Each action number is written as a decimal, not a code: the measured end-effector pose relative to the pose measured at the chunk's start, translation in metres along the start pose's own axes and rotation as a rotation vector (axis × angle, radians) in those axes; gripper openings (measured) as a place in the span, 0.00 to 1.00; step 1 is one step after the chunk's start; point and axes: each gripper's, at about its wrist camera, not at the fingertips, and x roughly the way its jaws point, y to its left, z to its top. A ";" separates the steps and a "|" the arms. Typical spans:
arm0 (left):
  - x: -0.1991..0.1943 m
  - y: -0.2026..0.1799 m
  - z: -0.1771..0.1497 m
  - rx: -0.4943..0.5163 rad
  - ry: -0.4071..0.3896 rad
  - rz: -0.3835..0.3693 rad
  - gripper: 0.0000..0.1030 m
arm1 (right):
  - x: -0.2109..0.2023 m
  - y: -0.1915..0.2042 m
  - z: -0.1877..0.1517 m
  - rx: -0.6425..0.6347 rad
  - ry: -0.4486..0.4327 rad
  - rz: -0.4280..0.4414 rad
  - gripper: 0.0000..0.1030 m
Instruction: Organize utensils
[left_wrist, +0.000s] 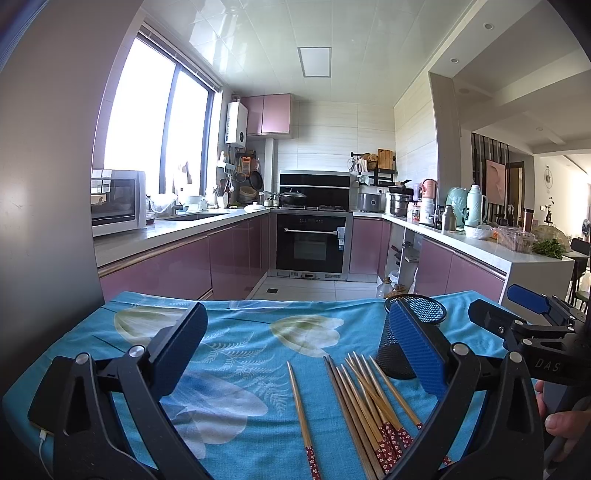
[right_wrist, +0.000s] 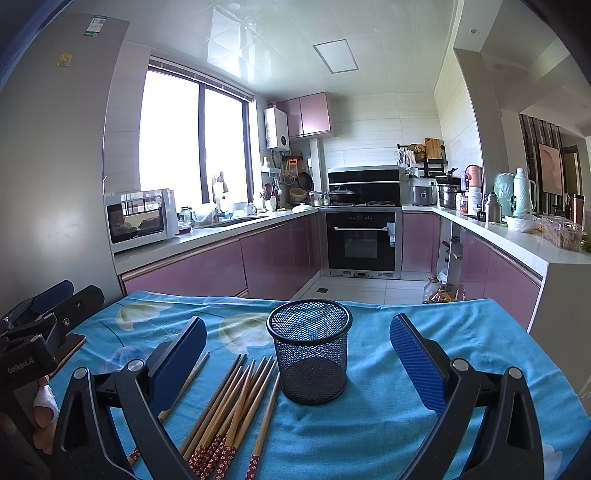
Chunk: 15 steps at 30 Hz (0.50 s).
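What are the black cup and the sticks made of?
Cup: looks like black metal mesh, since you can see through its tiny holes. Sticks: chopsticks, probably bamboo or wood, tan with a visible grain, and red flowered ends that look painted or wrapped.

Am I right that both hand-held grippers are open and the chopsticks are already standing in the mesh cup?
Not quite: the chopsticks lie flat on the blue cloth beside the empty mesh cup, as the right wrist view shows. Both hand-held grippers, left and right, are indeed open.
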 end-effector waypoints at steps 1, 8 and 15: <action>0.000 0.000 0.000 0.001 0.000 0.001 0.94 | 0.000 0.001 0.000 0.000 0.001 0.001 0.94; 0.000 0.000 0.000 0.000 0.002 0.001 0.94 | 0.000 0.000 0.001 0.001 -0.001 0.000 0.94; 0.001 0.001 0.000 0.000 0.002 0.001 0.94 | 0.001 0.001 0.001 0.004 0.001 0.003 0.94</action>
